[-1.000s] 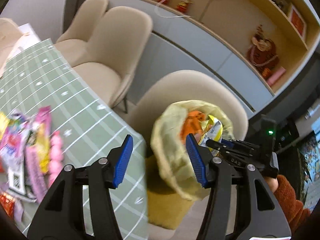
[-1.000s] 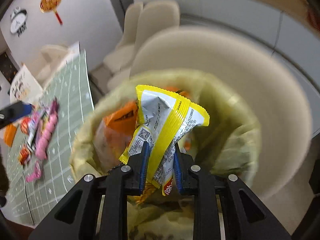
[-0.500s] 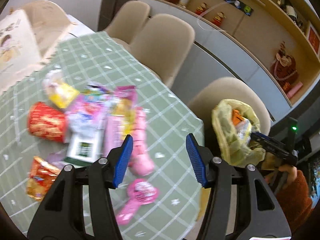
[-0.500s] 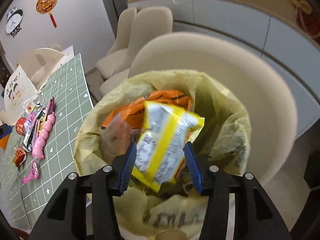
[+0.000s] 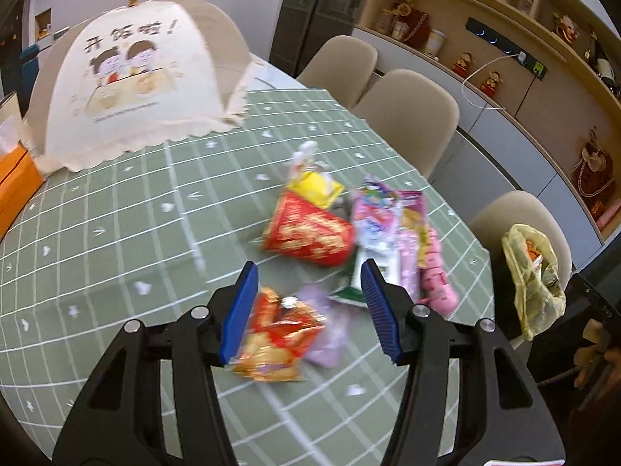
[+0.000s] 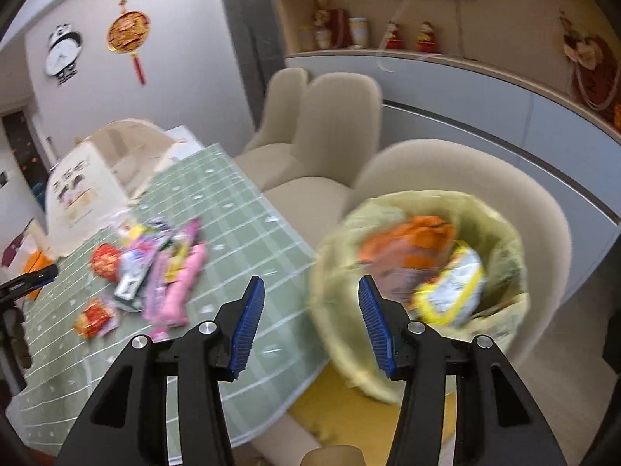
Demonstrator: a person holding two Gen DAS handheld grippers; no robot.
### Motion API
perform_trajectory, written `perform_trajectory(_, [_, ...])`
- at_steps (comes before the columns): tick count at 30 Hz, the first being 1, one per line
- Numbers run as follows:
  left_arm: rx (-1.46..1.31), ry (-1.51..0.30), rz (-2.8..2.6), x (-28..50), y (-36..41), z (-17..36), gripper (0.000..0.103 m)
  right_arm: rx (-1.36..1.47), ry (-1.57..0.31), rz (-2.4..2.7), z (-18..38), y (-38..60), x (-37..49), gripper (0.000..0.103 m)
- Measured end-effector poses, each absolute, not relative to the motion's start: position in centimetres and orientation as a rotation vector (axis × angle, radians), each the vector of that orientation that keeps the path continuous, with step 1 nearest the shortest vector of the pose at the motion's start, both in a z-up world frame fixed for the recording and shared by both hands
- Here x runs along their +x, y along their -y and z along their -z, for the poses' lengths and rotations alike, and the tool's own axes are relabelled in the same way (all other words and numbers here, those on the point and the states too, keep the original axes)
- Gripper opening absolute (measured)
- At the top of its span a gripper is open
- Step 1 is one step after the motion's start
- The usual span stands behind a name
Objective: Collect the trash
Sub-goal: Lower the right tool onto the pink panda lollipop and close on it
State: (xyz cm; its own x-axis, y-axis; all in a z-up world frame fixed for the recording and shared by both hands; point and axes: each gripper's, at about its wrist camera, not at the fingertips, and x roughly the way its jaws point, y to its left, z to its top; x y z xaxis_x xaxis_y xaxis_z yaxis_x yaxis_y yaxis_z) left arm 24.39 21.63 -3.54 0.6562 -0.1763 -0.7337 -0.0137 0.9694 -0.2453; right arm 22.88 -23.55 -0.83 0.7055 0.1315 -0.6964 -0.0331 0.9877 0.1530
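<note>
— What's on the desk?
— A green checked cloth, a food cover at the far end, and a heap of wrappers near the chairs.
— And the left tool?
— It hangs over a red and gold packet, jaws apart, nothing clamped.
— The right tool?
— Its jaws have just been opening and stand apart, empty. The yellow and white wrapper lies in the yellow bag beside the desk.
</note>
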Motion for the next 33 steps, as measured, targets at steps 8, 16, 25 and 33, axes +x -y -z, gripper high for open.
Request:
perform_trajectory(8, [-0.21, -0.915, 0.146, 22.9, -25.1, 7.3, 0.052, 0.045, -0.786, -0.148, 0.9, 14.7, 20.2, 0.048])
perform_trajectory(16, [-0.252, -0.951, 0.177, 21.4, -24.7, 9.7, 0.052, 0.074, -0.921, -0.21, 5.5, 9.1, 20.8, 0.048])
perform_trajectory(25, [-0.299, -0.941, 0.141, 21.7, -25.3, 9.5, 0.052, -0.089, -0.999, -0.376, 9.3, 0.4, 22.3, 0.048])
perform_trajectory(33, [-0.211, -0.971, 0.188, 22.7, -24.2, 10.7, 0.052, -0.328, -1.037, -0.341, 11.9, 1.3, 22.0, 0.048])
